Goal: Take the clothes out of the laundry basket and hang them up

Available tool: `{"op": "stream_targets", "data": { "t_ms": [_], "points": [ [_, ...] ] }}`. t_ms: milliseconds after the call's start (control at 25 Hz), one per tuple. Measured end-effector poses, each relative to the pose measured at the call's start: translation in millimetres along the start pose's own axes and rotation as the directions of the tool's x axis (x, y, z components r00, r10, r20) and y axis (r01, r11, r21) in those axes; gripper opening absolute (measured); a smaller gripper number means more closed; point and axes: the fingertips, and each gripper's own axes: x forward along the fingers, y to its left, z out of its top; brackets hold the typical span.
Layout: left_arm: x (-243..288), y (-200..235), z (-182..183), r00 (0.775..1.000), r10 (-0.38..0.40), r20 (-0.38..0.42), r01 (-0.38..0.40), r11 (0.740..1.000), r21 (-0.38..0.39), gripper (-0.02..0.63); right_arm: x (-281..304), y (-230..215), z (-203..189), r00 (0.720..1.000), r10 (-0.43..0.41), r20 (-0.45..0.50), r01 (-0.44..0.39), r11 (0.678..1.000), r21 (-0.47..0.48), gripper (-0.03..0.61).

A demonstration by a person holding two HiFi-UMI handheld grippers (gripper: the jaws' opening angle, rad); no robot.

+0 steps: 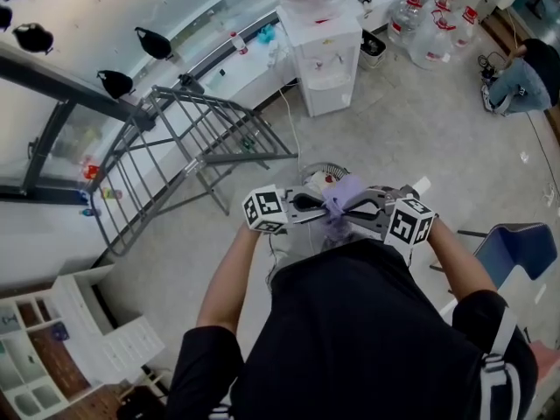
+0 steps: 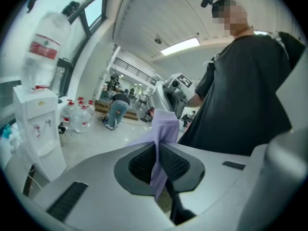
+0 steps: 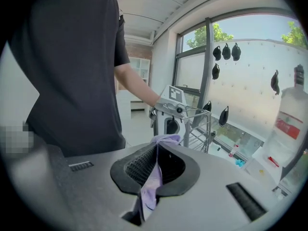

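Between 2 grippers (image 1: 317, 205) (image 1: 360, 210), bunched lilac ribbed cloth (image 1: 343, 194)

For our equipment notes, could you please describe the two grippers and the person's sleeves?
Both the left gripper and right gripper have pale grey bodies, black ribbed fingers and a white cube with black square markers. The person wears a black short-sleeved top.

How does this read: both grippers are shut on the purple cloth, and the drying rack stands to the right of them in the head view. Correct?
Not quite. In the head view the drying rack stands to the left of the grippers, not the right. The rest holds: the left gripper and the right gripper are both shut on the purple cloth.
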Motion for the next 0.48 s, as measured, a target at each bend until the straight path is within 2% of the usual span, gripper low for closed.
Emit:
{"op": "stream_targets", "data": {
  "t_ms": [120, 200, 280, 360, 480],
  "points": [
    [-25, 12, 16, 0.986, 0.141, 0.085, -0.143, 0.99, 0.014, 0.02, -1, -12, -1, 0.999, -0.041, 0.005, 0.04, 0.999, 0.013, 0.006],
    [-41, 19, 31, 0.961, 0.239, 0.135, -0.245, 0.969, 0.027, 0.02, 0, -23, 1, 0.996, -0.081, 0.031, 0.08, 0.996, 0.042, 0.006],
    [-57, 29, 45, 0.92, 0.349, 0.18, -0.361, 0.932, 0.037, 0.02, 3, -37, 7, 0.988, -0.135, 0.068, 0.128, 0.987, 0.094, 0.006],
    [-72, 36, 57, 0.868, 0.443, 0.225, -0.463, 0.886, 0.04, 0.02, 7, -52, 14, 0.975, -0.198, 0.105, 0.18, 0.971, 0.154, 0.006],
    [-92, 38, 76, 0.796, 0.534, 0.283, -0.567, 0.823, 0.042, 0.02, 13, -69, 26, 0.945, -0.284, 0.165, 0.248, 0.946, 0.206, 0.006]
  ]
}}
